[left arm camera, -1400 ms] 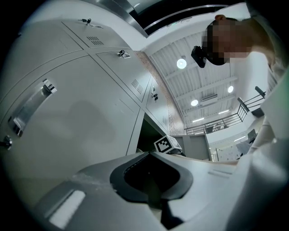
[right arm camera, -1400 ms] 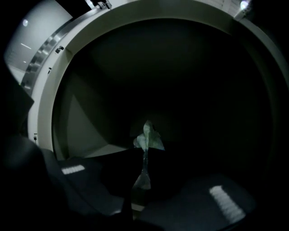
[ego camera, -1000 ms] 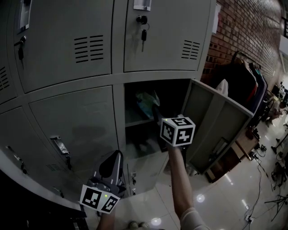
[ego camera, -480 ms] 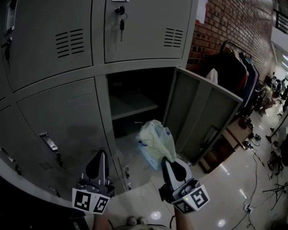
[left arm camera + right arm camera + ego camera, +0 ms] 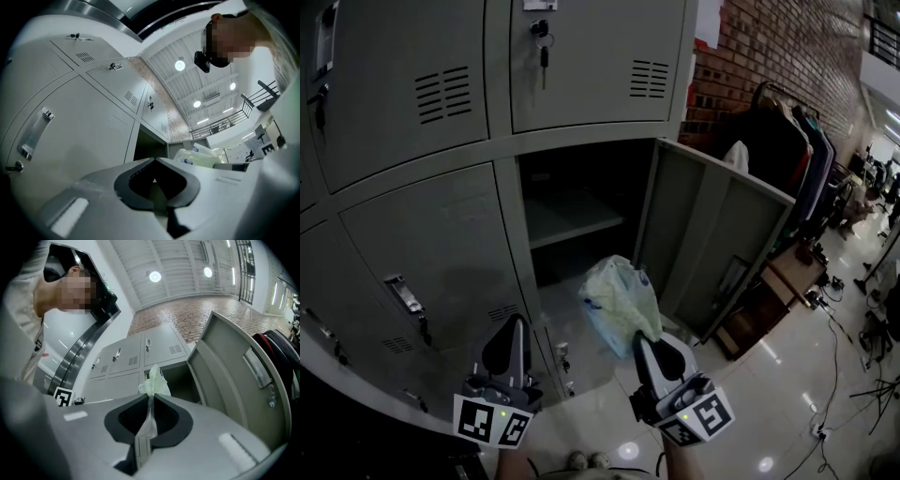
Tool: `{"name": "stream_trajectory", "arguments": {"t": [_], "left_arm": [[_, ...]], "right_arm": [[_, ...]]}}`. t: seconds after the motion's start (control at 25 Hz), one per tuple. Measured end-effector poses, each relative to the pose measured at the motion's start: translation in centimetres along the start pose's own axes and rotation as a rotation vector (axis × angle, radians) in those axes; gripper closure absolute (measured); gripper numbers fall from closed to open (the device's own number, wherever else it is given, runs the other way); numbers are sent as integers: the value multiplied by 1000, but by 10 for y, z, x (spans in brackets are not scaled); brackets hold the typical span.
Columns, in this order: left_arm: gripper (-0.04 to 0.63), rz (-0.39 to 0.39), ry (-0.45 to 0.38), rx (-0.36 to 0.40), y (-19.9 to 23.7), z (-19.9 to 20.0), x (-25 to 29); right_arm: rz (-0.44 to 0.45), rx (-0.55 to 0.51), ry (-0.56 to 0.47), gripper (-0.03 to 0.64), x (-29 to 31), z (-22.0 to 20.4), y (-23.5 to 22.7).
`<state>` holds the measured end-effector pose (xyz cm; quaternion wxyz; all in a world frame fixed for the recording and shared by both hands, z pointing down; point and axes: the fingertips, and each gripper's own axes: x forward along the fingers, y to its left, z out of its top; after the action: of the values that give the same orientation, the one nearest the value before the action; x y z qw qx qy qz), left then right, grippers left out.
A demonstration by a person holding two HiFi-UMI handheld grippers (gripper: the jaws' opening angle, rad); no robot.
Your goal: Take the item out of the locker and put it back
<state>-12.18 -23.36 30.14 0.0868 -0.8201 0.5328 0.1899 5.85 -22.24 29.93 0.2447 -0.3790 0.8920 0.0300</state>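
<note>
The pale green plastic bag (image 5: 621,298) hangs in front of the open locker compartment (image 5: 574,217), outside it, with its top bunched in my right gripper (image 5: 645,339). In the right gripper view the jaws are shut on the bag's crumpled neck (image 5: 153,380), pinched at the right gripper (image 5: 150,395). The locker's shelf (image 5: 572,223) is bare, and its door (image 5: 717,239) stands swung out to the right. My left gripper (image 5: 514,326) hovers low in front of the closed locker to the left, shut and holding nothing. In the left gripper view (image 5: 153,161) the bag (image 5: 197,157) shows to the right.
Closed grey lockers fill the left and top; one has a handle (image 5: 403,295), another a key (image 5: 542,42) in its lock. A brick wall (image 5: 769,47) and a clothes rack (image 5: 787,141) stand at the right. Cables (image 5: 853,375) lie on the glossy floor.
My right gripper was reaching into the locker a second ago; it has pulled back and down with the bag, which now hangs outside. The left gripper has stayed put.
</note>
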Motion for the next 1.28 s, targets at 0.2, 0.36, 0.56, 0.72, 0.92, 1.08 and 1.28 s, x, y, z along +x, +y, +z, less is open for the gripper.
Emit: {"name": "stream_trajectory", "arguments": {"t": [0.2,0.36,0.56,0.72,0.92,1.08,1.28], "left_arm": [[592,6,-1,-7,1,1,-3],[592,1,3,-26,1,-2,-2],[592,-6,4,-23,-1,-3,2],[592,-5,14,-31,2,-9,6],[592,-3,24,-48,5,-19,14],[592,-20,29,-40,2,-25,21],[592,-6,49,-29,13,-33,25]], "right_arm": [[-12,-21,21,597,-7,-4,-4],[-18,-19,15,597,-7,-3,-4],[-13,32,23,595,-7,-11,-4],[-10,-7,66,595,0,-22,-14],[-7,-87,144,595,93,-10,-42],[-22,-141,261,595,181,-20,-77],[-55,-199,363,595,255,-42,-106]]}}
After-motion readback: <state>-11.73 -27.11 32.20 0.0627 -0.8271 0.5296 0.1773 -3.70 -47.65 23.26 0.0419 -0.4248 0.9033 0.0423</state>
